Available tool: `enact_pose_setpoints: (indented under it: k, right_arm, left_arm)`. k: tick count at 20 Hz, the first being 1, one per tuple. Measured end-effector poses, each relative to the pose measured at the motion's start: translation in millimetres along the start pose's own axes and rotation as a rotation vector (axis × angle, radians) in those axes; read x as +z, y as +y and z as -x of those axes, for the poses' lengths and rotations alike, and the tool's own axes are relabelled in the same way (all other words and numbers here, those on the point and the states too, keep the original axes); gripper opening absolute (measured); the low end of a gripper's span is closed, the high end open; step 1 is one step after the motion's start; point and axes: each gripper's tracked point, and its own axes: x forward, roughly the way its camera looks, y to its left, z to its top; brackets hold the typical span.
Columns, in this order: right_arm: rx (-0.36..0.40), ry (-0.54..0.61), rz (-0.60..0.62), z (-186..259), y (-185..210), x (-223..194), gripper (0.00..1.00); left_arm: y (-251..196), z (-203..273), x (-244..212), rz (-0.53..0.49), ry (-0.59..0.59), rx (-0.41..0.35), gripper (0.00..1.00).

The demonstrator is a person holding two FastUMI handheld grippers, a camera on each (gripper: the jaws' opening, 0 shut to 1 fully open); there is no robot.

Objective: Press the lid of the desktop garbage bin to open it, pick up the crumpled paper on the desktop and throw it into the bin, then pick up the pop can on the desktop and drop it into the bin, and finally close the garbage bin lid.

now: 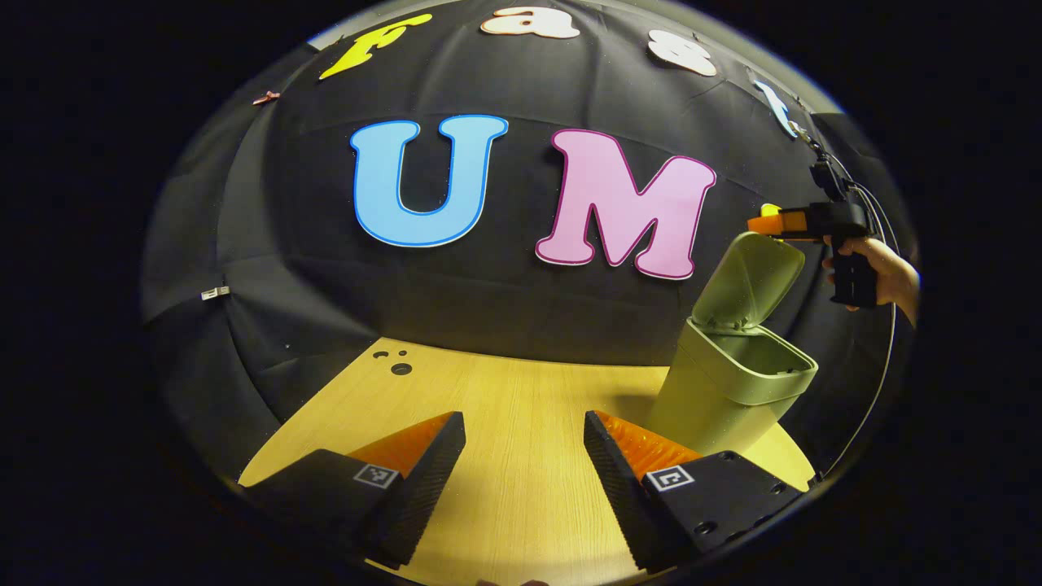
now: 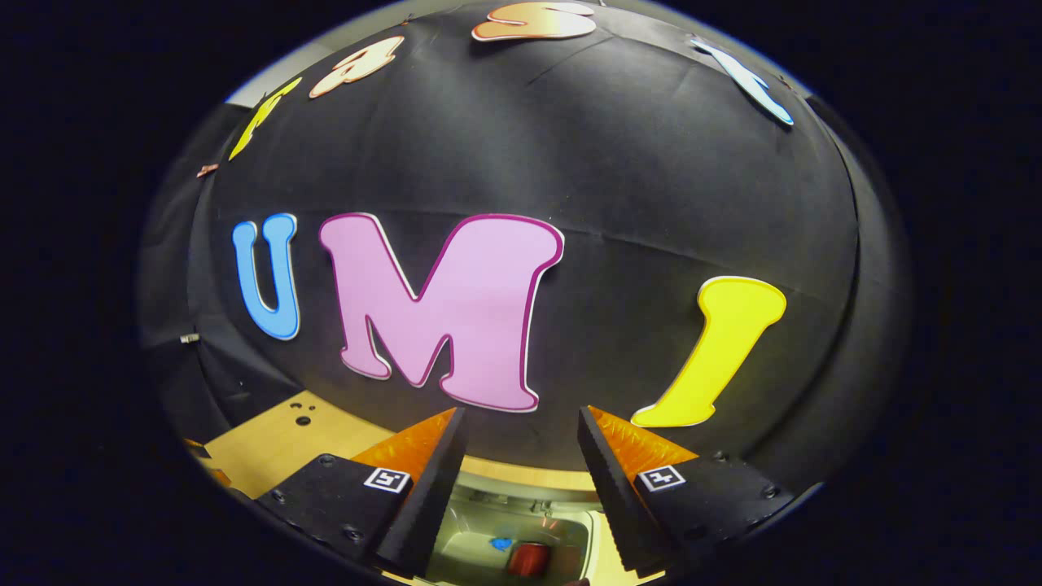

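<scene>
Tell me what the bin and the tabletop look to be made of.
Bin: likely moulded plastic, matte olive green, with smooth rounded edges and an even colour. Tabletop: pale wood or wood-look laminate, satin; fine straight grain lines show, but which of the two is unclear.

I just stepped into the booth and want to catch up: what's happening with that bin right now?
A person holds a gripper in each hand. The green bin stands on the wooden table with its lid tipped up. The right gripper hangs open above the bin's mouth; inside, a red can lies at the bottom. The left gripper waits open and empty over the table. Closing the lid looks like what's left.
</scene>
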Motion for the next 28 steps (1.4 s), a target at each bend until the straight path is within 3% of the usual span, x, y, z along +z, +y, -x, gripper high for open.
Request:
enact_pose_setpoints:
  k: [5, 14, 28]
  right_arm:
    - [0.012, 0.034, -0.025, 27.3, 10.8, -32.4, 0.94]
    - [0.042, 0.100, -0.062, 58.8, 32.3, -94.0, 0.95]
    - [0.057, 0.170, -0.043, 75.6, 49.2, -154.6, 0.95]
  left_arm:
    - [-5.1, -3.5, 0.7, -0.024, -0.002, -0.025, 0.95]
    - [-13.5, -11.2, 1.9, -0.048, 0.005, -0.057, 0.94]
    - [-11.9, -6.3, -0.4, -0.049, 0.015, -0.053, 0.94]
